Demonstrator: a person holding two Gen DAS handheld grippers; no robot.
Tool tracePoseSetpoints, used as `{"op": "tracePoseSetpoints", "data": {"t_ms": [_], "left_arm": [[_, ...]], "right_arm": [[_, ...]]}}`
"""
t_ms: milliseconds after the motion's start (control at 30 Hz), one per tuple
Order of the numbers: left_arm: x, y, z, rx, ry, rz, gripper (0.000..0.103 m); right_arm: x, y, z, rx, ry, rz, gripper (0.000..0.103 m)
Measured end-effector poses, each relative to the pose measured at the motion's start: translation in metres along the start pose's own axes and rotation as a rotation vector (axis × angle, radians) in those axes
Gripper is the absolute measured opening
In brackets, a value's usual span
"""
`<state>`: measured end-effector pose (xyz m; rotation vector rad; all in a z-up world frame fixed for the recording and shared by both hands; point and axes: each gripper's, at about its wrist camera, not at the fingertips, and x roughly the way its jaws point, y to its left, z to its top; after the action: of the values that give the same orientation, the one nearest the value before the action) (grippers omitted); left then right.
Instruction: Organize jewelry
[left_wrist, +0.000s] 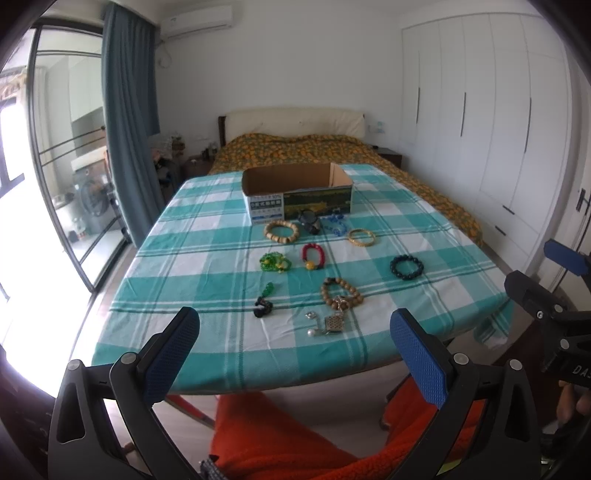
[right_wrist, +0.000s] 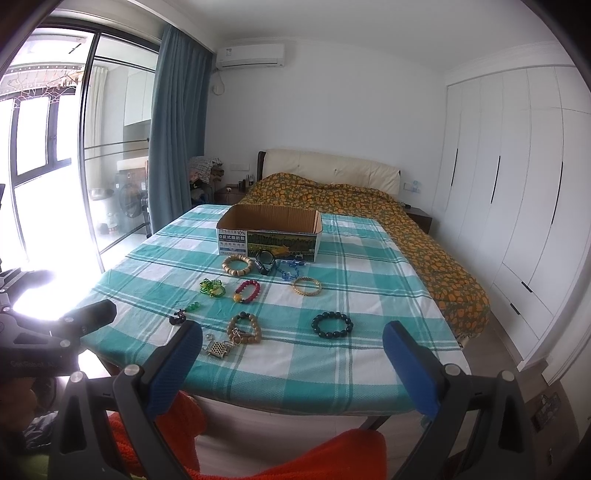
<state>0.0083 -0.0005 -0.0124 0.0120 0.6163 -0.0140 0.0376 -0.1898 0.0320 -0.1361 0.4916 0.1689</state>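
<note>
Several pieces of jewelry lie on the teal checked tablecloth (left_wrist: 207, 236): a wooden bead bracelet (left_wrist: 281, 231), a black watch (left_wrist: 309, 222), a blue bead string (left_wrist: 335, 223), a gold bangle (left_wrist: 362, 237), a red bracelet (left_wrist: 313, 255), green beads (left_wrist: 274, 262), a dark bead bracelet (left_wrist: 406, 266), a brown bead bracelet (left_wrist: 341, 292) and a silver pendant (left_wrist: 330, 324). Behind them stands an open cardboard box (left_wrist: 297, 192). My left gripper (left_wrist: 295, 350) is open at the near table edge, holding nothing. My right gripper (right_wrist: 291, 365) is open too, short of the dark bead bracelet (right_wrist: 332, 324).
A bed with an orange-patterned cover (left_wrist: 303, 147) lies behind the table. White wardrobe doors (left_wrist: 491, 110) line the right wall. A blue curtain (left_wrist: 127, 110) and glass doors are at the left. Orange fabric (left_wrist: 277, 435) sits below the near table edge.
</note>
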Motion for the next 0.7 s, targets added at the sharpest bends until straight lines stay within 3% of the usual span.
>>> {"op": "tracePoseSetpoints", "data": {"t_ms": [467,700], "left_arm": [[0.031,0.050,0.003,-0.150,0.075,0.058,0.103],[0.058,0.054,0.003,-0.139,0.120,0.066,0.103]], "right_arm": [[0.018,-0.014,-0.002,0.052,0.031,-0.021,0.100],[0.046,-0.028,-0.001,0.103,0.082,-0.012,0.100]]}}
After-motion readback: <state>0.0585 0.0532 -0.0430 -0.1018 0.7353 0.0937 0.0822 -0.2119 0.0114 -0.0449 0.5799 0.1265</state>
